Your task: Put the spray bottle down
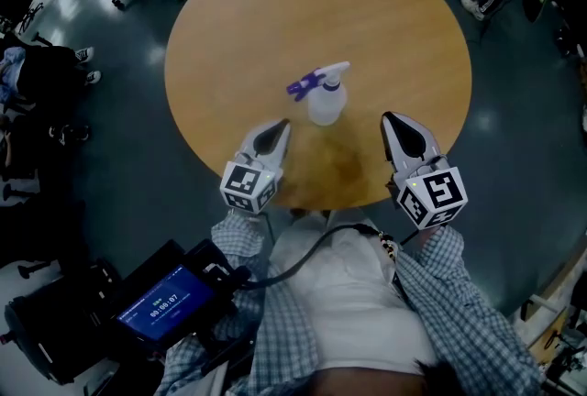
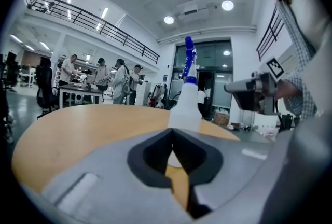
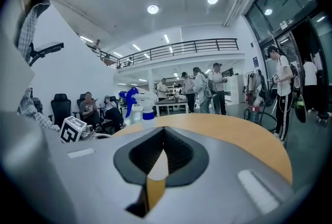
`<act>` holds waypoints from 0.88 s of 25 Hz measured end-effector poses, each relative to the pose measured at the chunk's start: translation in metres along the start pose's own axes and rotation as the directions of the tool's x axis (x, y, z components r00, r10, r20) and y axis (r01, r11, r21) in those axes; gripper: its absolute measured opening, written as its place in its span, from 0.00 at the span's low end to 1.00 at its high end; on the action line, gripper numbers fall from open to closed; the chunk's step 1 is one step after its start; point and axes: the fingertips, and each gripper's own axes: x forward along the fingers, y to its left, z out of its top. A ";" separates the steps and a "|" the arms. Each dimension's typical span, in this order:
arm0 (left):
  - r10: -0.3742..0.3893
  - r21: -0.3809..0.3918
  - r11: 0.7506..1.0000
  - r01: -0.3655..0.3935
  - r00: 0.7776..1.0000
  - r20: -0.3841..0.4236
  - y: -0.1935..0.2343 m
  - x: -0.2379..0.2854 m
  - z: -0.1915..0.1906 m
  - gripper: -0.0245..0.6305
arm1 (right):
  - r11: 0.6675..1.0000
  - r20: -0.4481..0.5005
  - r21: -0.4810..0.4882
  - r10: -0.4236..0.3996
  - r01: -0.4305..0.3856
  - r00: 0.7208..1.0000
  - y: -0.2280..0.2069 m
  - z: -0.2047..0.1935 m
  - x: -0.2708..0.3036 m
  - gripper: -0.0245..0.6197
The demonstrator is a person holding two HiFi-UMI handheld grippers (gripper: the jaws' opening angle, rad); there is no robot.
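Note:
A translucent white spray bottle (image 1: 326,98) with a purple trigger head stands upright on the round wooden table (image 1: 275,18), a little nearer its front edge than its middle. My left gripper (image 1: 281,126) hovers just left of and in front of the bottle, apart from it, jaws shut with nothing between them. The right gripper (image 1: 389,119) hangs to the bottle's right, also shut and empty. In the left gripper view the bottle (image 2: 185,101) rises just past the left gripper (image 2: 173,132) tips. The right gripper view has the bottle (image 3: 137,105) off to the left of the right gripper (image 3: 164,131).
The table's front edge (image 1: 321,202) lies right under both grippers. Office chairs and bags (image 1: 55,82) crowd the floor at left. A black case with a lit screen (image 1: 165,302) sits by my body. People (image 2: 120,79) stand by desks in the background.

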 end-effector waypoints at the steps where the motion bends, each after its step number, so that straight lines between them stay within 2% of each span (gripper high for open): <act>1: 0.002 0.001 1.000 -0.002 1.000 0.001 0.001 0.000 0.000 0.04 | 1.000 -0.001 -0.002 0.002 -0.002 1.000 0.001 -0.001 0.001 0.04; 22: -0.004 0.006 1.000 0.004 1.000 -0.007 0.003 -0.001 -0.003 0.04 | 0.999 -0.010 -0.010 0.031 -0.031 0.999 0.008 -0.007 0.009 0.04</act>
